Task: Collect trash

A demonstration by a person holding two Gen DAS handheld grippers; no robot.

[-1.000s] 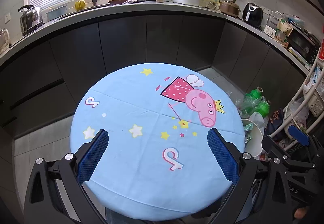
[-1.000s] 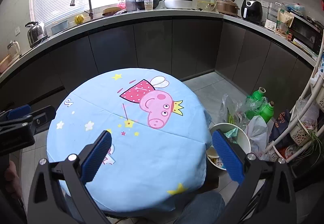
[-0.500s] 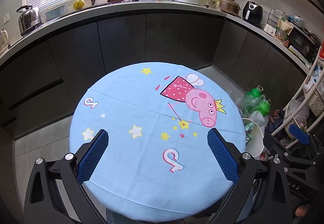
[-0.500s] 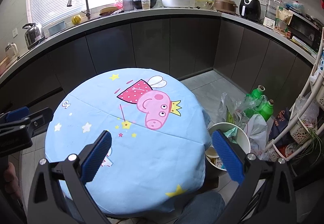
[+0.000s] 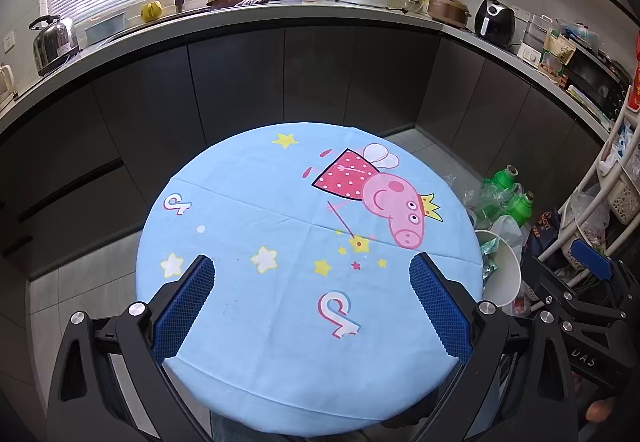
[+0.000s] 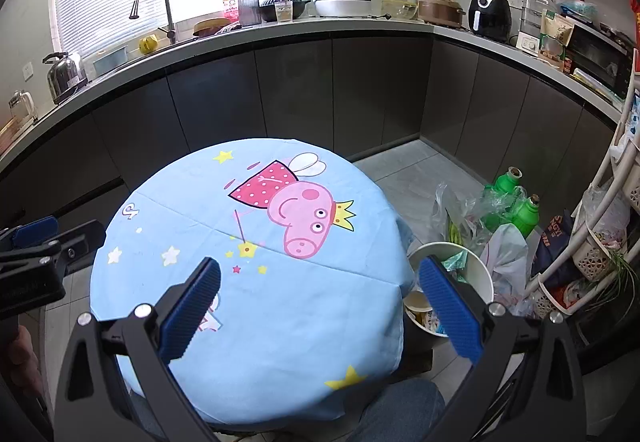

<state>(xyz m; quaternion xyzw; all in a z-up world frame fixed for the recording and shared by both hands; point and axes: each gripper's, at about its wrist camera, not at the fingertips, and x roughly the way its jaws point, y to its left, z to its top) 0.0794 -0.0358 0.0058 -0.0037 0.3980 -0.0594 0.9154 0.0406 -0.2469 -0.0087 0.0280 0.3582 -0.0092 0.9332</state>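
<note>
Blue cloth with a cartoon pig covered the round table [image 5: 256,306], and both sets of tongs hung above its near edge. Left tongs [image 5: 312,302] were spread wide with nothing between the blue pads; right tongs [image 6: 320,306] were just as wide apart and carried nothing either. On the floor to the right of the table stood a white bin [image 6: 478,270], touching the hanging cloth, with crumpled wrappers and a paper cup [image 6: 416,302] inside it. Just beyond the bin lay a clear plastic bag [image 6: 460,210] and two green bottles [image 6: 516,198], upright among the plastic. A white wire rack [image 6: 600,210] stood at the far right. Dark cabinets and a cluttered kitchen counter [image 6: 360,27] curved behind it all.
</note>
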